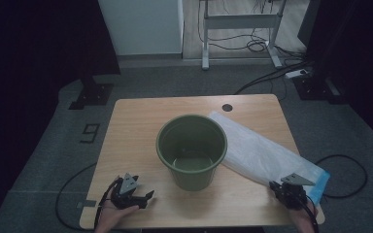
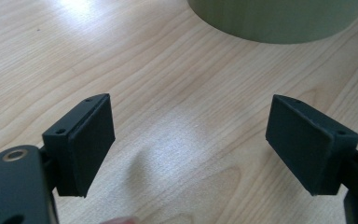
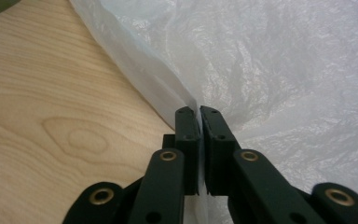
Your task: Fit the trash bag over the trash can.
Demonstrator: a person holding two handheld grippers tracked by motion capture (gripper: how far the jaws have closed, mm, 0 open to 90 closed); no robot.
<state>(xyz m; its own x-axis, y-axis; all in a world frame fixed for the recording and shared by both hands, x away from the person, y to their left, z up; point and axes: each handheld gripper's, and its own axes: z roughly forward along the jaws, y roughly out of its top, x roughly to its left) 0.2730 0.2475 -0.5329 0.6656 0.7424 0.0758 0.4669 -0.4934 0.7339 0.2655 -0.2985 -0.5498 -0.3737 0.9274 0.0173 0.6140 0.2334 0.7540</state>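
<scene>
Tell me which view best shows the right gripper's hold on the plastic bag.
Right gripper view: the right gripper has its jaws pinched together on the edge of the plastic bag, seen close up. The high view shows that gripper at the bag's near end, too small to judge the pinch. The left gripper view looks at the open left gripper over bare table.

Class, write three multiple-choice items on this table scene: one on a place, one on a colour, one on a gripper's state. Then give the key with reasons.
1. Where does the plastic bag lie?
A. right of the bucket
B. inside the bucket
C. on the floor

2. What colour is the bucket?
A. red
B. green
C. white

3. How does the left gripper stand?
A. shut on the bag
B. shut on the bucket's rim
C. open

Key: A, the bag stretches along the table's right side; B, its walls are olive green; C, the jaws stand apart over bare wood.
</scene>
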